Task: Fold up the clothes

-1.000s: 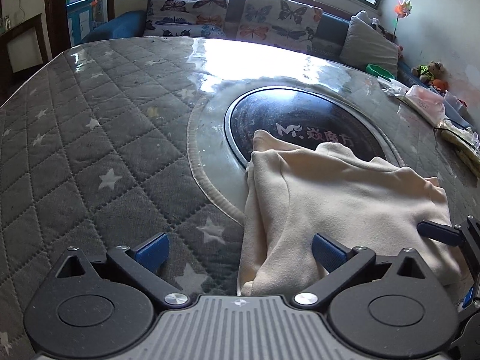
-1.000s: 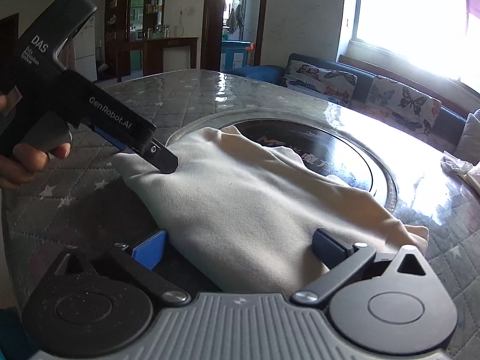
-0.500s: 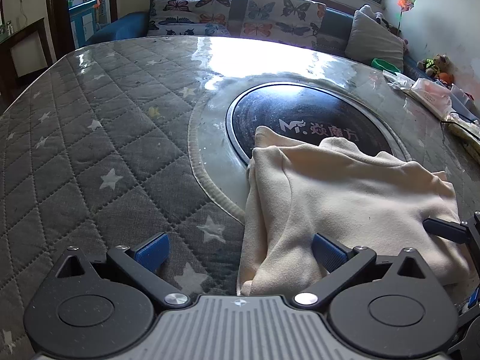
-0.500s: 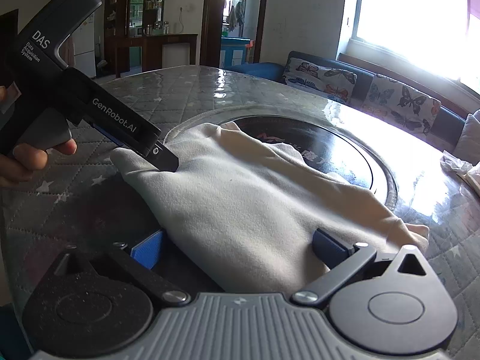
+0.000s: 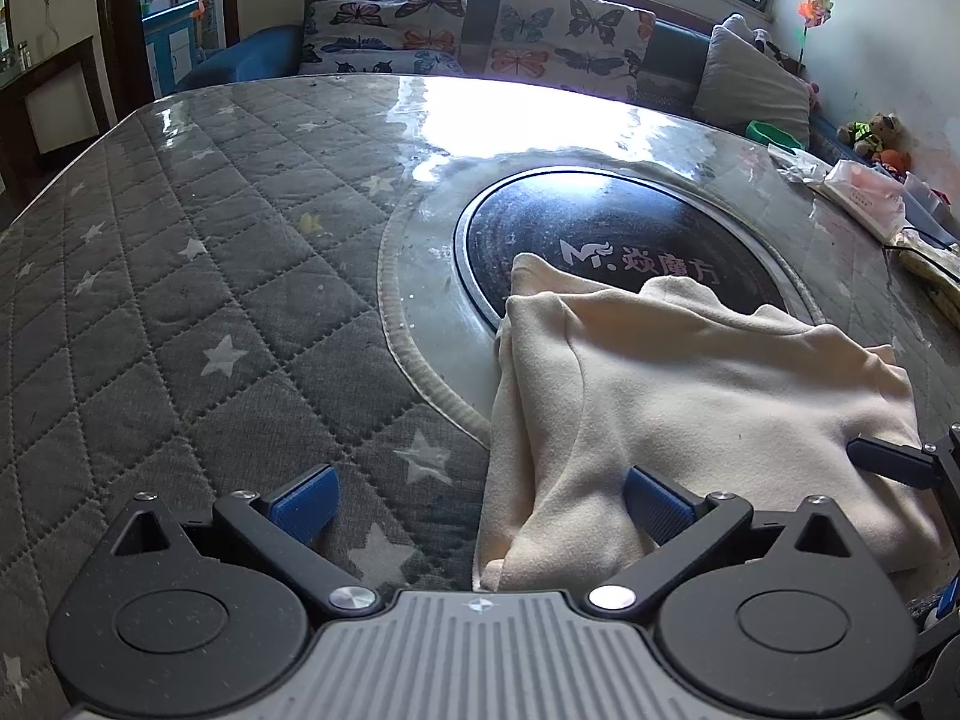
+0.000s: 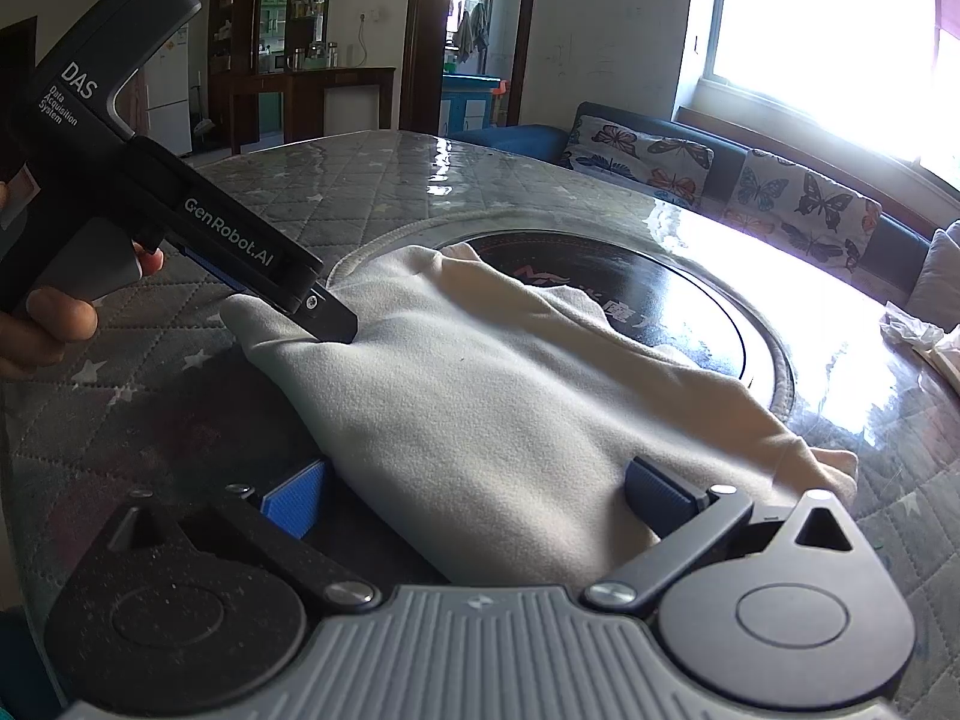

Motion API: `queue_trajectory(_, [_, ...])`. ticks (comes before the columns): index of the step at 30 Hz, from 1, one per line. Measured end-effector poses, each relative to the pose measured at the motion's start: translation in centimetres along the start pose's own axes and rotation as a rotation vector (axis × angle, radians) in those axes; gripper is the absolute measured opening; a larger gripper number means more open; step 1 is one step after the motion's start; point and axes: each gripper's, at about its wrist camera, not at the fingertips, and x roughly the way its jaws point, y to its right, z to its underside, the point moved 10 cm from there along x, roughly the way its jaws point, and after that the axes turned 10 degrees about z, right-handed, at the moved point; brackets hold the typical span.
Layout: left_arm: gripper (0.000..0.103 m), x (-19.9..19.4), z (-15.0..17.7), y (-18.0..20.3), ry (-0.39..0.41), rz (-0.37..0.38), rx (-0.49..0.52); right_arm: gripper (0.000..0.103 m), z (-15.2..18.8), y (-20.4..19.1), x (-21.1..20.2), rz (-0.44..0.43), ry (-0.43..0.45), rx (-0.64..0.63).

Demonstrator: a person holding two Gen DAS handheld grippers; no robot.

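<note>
Left wrist view: the cream garment [image 5: 708, 414] lies folded into a thick stack in the lower right of the frame, half on the quilted star-patterned cover of the counter [image 5: 198, 276] and half over the dark round inset [image 5: 600, 228] at its middle. The left claw [image 5: 477, 507] stands wide, one blue pad over bare quilting and the other resting on the near edge of the cloth, with nothing pinched between them. Set this way, it seems to press and steady the near left corner of the stack rather than lift it.

In the right wrist view, the right claw [image 6: 474, 495] is also spread wide, with the garment [image 6: 510, 396] running up between its pads and out across the middle of the frame; the pads flank the cloth but do not close on it. At the left of that frame the left claw [image 6: 336, 324] shows its dark tip touching the far corner of the garment, the person's hand [image 6: 54, 318] wrapped on the handle. Both tools sitting at the near corners suggests the fold is being flattened and squared, or the edge is about to be taken for one more fold.

Compared with a second ago, little has shifted: the garment keeps the same outline, both claws stay wide, and the left one has drawn slightly back and up, so the stack sits a touch lower in its frame.
</note>
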Motion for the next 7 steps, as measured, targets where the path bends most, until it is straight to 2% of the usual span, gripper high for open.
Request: queue_trajectory(7, [0.103, 0.02, -0.06, 0.0, 0.003, -0.001, 0.001, 0.103, -0.02, -0.11, 0.02, 0.0, 0.0, 0.0])
